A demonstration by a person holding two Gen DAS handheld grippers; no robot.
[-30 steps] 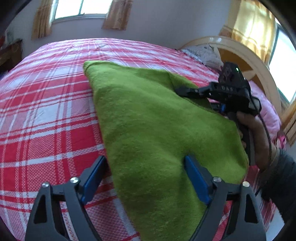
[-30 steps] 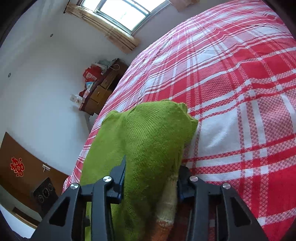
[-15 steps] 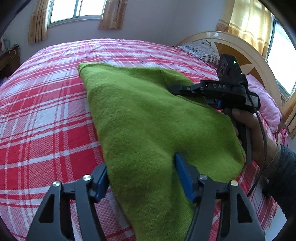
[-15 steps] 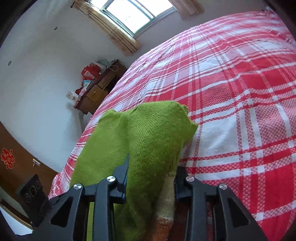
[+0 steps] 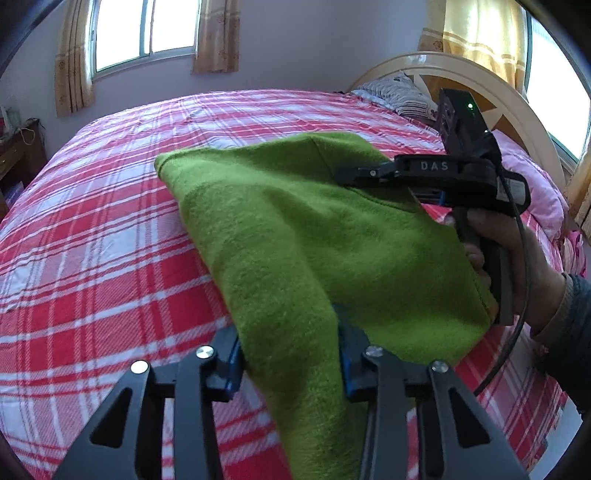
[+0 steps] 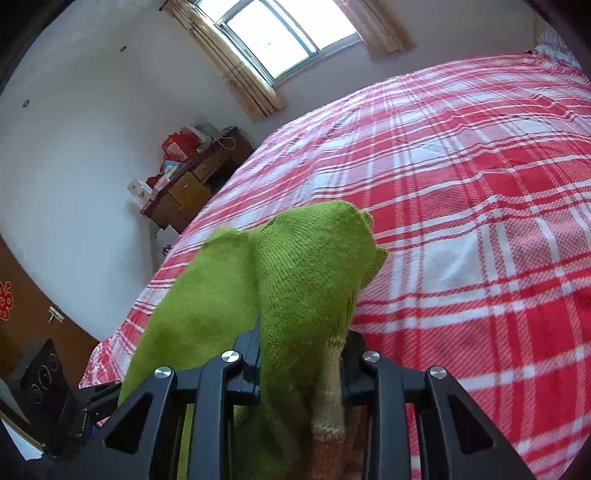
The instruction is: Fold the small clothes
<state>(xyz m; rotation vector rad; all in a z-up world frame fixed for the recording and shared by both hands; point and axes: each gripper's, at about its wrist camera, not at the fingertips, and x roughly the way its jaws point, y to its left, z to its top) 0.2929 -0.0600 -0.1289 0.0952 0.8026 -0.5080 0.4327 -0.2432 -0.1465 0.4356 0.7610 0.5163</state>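
Observation:
A green knitted garment (image 5: 314,236) is held up over the red plaid bed (image 5: 92,236), its far end resting on the cover. My left gripper (image 5: 290,354) is shut on its near edge, blue pads pressed into the cloth. My right gripper (image 6: 301,354) is shut on another edge, where a cream and orange band (image 6: 327,398) shows between the fingers. In the left wrist view the right gripper (image 5: 369,173) holds the garment's right side, a hand around its handle. The garment also shows in the right wrist view (image 6: 291,277).
A curved wooden headboard (image 5: 480,85) with pillows (image 5: 399,96) stands at the bed's far right. A wooden dresser (image 6: 192,184) with boxes stands by the wall past the bed's edge. Windows with curtains (image 5: 140,33) are behind.
Both grippers have lifted and drawn the garment toward me; more of it hangs off the bed. The left gripper's fingers have closed tighter on the cloth.

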